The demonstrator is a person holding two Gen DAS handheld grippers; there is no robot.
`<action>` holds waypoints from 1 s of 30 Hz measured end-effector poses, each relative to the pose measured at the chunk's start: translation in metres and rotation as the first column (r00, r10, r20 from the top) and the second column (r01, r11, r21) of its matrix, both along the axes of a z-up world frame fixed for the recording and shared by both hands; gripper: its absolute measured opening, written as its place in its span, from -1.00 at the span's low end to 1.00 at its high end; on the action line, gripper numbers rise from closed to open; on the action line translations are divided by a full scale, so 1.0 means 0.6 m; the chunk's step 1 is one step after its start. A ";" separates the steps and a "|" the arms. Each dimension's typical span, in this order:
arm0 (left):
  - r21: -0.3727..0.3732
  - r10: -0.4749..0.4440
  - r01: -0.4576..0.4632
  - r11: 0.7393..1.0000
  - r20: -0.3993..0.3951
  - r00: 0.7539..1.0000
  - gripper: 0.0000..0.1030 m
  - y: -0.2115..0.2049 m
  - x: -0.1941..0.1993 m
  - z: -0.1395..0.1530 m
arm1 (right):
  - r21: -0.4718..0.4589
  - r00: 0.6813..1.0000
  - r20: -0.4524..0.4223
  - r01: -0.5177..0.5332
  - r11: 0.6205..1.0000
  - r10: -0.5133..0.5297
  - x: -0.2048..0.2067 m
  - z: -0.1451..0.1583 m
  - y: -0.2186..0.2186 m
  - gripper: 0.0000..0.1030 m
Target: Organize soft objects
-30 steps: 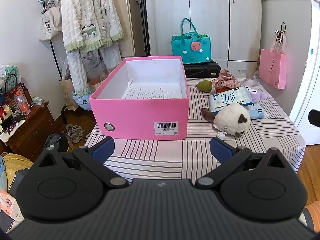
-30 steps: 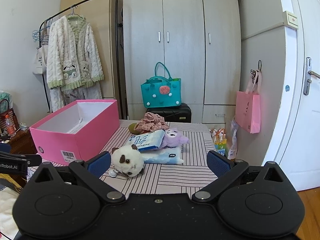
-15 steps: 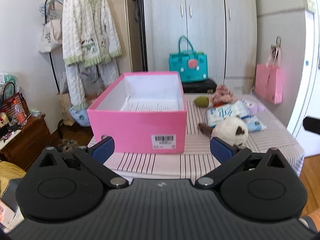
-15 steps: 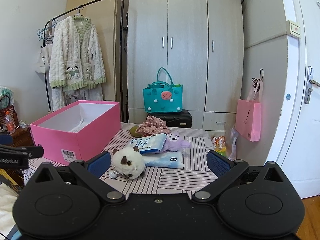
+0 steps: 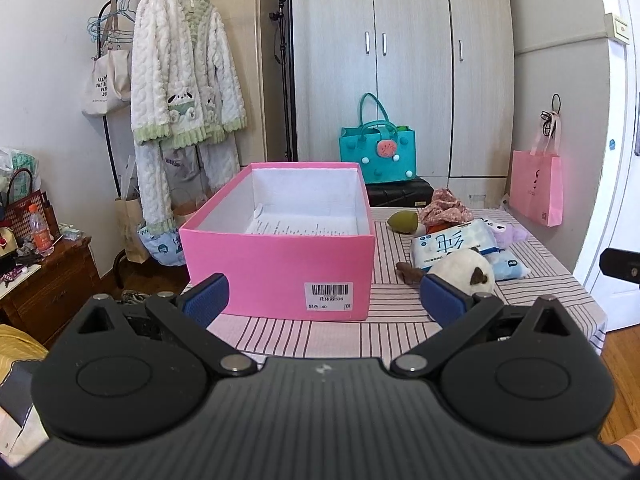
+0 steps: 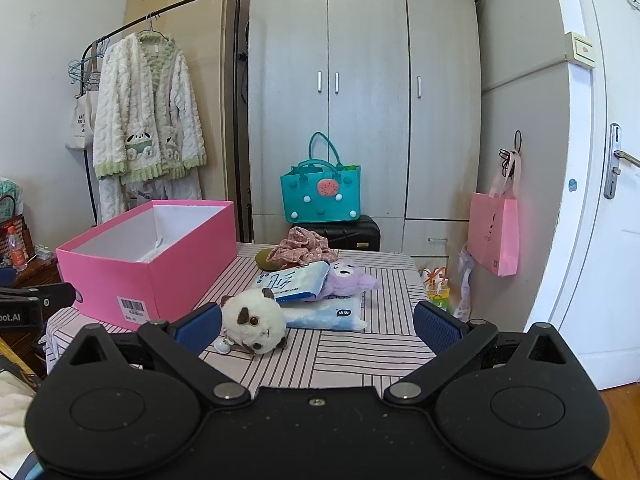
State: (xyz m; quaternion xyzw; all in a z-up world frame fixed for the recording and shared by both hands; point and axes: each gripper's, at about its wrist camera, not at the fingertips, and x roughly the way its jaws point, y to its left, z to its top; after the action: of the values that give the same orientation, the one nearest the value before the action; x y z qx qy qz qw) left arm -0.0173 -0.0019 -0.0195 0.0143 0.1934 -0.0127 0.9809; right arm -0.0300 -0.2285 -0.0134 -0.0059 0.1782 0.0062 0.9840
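An open pink box (image 5: 280,256) (image 6: 160,256) stands on the left of the striped table (image 5: 312,336) (image 6: 360,356), holding only a printed sheet. To its right lie a white plush cat (image 5: 464,272) (image 6: 254,320), tissue packs (image 5: 452,246) (image 6: 296,282), a purple plush (image 5: 508,234) (image 6: 348,278), a floral cloth (image 5: 444,206) (image 6: 304,246) and a green soft piece (image 5: 402,222) (image 6: 264,260). My left gripper (image 5: 324,300) hangs open before the box. My right gripper (image 6: 318,326) is open just short of the white plush. Neither holds anything.
Behind the table stand a teal bag (image 6: 320,196) on a black case (image 6: 352,234) and a grey wardrobe (image 6: 364,92). A pink bag (image 6: 494,236) hangs at the right wall. A coat rack with a fluffy robe (image 5: 180,92) stands left. A wooden cabinet (image 5: 44,280) is at far left.
Both grippers have tilted upward and drawn slightly back, so the table sits lower in both views. Both have stayed open. Nothing on the table has moved.
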 end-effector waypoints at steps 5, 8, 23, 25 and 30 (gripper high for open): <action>-0.002 0.007 -0.007 1.000 -0.012 1.000 1.00 0.004 -0.001 -0.004 | 0.004 1.000 -0.004 0.003 1.000 -0.003 0.003 -0.001 -0.002 1.00; -0.007 0.016 -0.017 1.000 -0.024 1.000 1.00 0.008 0.001 -0.008 | 0.006 1.000 -0.006 0.005 1.000 -0.005 0.004 -0.003 -0.003 1.00; -0.008 0.034 -0.034 0.999 -0.067 0.997 1.00 0.016 0.008 -0.023 | -0.009 1.000 -0.017 -0.007 1.000 0.006 0.004 -0.019 0.000 1.00; -0.007 0.037 -0.038 0.999 -0.076 0.996 1.00 0.018 0.010 -0.026 | -0.005 1.000 -0.025 -0.006 1.000 0.005 0.004 -0.021 -0.003 1.00; -0.002 0.046 -0.047 0.999 -0.090 0.995 1.00 0.023 0.014 -0.027 | 0.010 1.000 -0.017 0.002 1.000 -0.001 0.004 -0.017 -0.016 1.00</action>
State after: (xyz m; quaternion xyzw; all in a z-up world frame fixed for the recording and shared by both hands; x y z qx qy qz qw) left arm -0.0091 0.0116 -0.0356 0.0072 0.2376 0.0090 0.9713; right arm -0.0279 -0.2379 -0.0239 -0.0009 0.1864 0.0064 0.9825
